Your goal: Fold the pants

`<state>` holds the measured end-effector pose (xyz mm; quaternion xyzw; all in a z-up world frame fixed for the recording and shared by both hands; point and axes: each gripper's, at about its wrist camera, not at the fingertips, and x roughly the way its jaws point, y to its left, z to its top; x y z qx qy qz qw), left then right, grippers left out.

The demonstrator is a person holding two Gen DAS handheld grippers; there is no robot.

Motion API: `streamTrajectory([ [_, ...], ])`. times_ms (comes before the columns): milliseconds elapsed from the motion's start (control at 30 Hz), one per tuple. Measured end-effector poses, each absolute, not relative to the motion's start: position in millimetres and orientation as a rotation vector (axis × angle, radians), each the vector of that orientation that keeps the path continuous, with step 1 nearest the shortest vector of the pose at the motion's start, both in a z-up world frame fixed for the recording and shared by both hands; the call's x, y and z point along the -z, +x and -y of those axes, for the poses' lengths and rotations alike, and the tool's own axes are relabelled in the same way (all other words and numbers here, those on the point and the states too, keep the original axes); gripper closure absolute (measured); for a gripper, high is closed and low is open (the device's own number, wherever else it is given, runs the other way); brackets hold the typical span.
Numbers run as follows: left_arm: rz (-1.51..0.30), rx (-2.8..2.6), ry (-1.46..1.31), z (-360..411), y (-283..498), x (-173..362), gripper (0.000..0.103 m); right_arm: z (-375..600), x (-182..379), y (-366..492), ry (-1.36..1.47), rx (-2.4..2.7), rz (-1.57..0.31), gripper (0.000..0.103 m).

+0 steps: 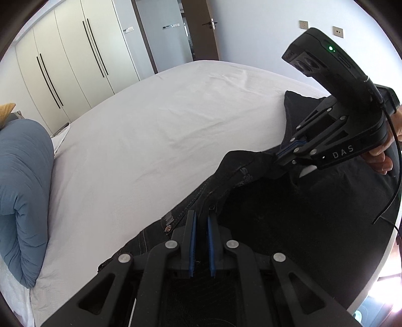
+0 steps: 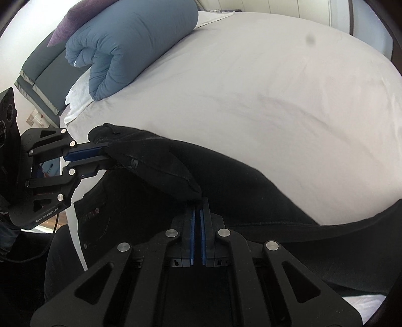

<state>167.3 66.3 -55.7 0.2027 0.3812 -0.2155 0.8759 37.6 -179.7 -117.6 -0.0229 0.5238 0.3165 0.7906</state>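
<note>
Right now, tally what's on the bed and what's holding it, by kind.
Pants, black: 1
Rolled blue duvet: 1
Grippers, left gripper and right gripper, both shut on the pants: 2
Total: 4

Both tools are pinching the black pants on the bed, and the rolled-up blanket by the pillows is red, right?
Not quite. The rolled-up blanket is blue, not red; the right wrist view shows it clearly, next to a purple pillow. The rest is right: the left tool and the right tool both pinch the black pants on the bed.
</note>
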Motion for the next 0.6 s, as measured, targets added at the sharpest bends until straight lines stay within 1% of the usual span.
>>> streamTrajectory([
  [233,-0.810,0.530,0.512,-57.0,95.0,73.4,0.095,178.2,108.6,-63.8,-0.222,-0.665,-1.104,0.101],
  [333,-0.830,0.545,0.543,-52.8,71.7,88.2,0.095,160.2,116.9,-111.5,-0.322,-0.646,-1.097,0.101],
  [467,-0.849,0.566,0.575,-50.6,48.5,104.9,0.095,149.0,134.8,-155.9,-0.350,-0.607,-1.104,0.101],
  [600,-0.858,0.580,0.673,-45.6,29.0,121.8,0.095,133.7,152.6,-189.6,-0.424,-0.566,-1.089,0.101],
])
